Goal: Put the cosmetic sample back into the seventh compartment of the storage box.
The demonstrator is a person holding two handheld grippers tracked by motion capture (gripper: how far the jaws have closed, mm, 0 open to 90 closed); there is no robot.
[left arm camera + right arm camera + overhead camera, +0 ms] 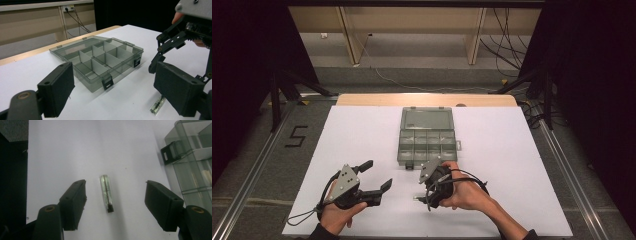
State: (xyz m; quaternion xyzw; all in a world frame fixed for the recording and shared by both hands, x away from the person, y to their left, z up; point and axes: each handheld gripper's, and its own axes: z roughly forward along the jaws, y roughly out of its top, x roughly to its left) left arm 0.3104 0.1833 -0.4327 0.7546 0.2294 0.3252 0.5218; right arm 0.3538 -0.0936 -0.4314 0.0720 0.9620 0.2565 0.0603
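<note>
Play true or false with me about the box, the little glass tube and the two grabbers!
1. The organizer box lies open on the table. True.
2. The small clear tube is inside a compartment. False: it lies on the white table in front of the box.
3. The right gripper is open, with the tube between its jaws. True.
4. The left gripper is squeezing the tube. False: it is open and holds nothing.
</note>
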